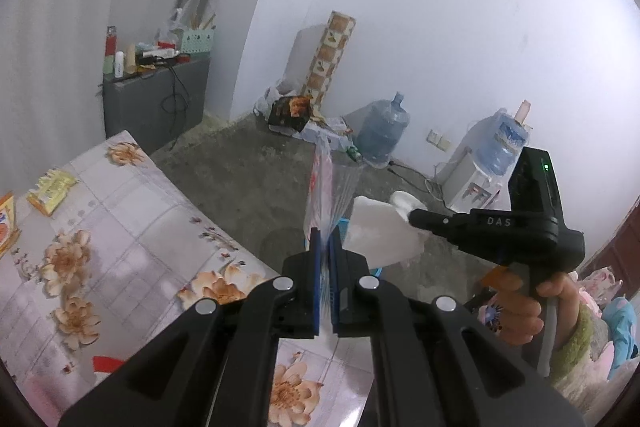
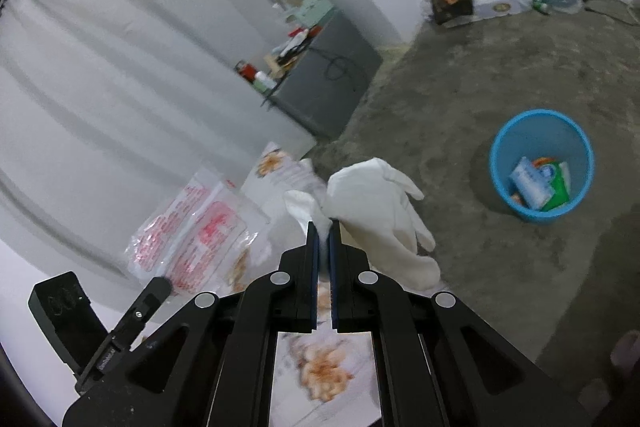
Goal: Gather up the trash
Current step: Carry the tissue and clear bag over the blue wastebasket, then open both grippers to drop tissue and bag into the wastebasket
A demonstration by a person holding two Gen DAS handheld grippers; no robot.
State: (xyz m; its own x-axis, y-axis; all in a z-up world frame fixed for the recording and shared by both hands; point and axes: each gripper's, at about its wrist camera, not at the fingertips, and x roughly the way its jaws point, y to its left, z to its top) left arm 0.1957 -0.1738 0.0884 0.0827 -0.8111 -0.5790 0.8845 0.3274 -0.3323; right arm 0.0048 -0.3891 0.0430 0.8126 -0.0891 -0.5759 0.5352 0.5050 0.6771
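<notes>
Clear plastic printed in red, a bag (image 1: 320, 187), is clenched in the left tool (image 1: 325, 247) above the floral table (image 1: 132, 211), with the right tool (image 1: 412, 217) beside it gripping a white glove (image 1: 380, 235). From the right wrist, the right tool (image 2: 324, 231) pinches that glove (image 2: 380, 211) (fingers dangling), the bag (image 2: 192, 231) hangs to its left, and a blue bin (image 2: 504, 163) holding wrappers stands on the floor well apart.

"DAS" stands in pale letters on the right gripper (image 1: 412, 217) body (other print too blurred)
</notes>
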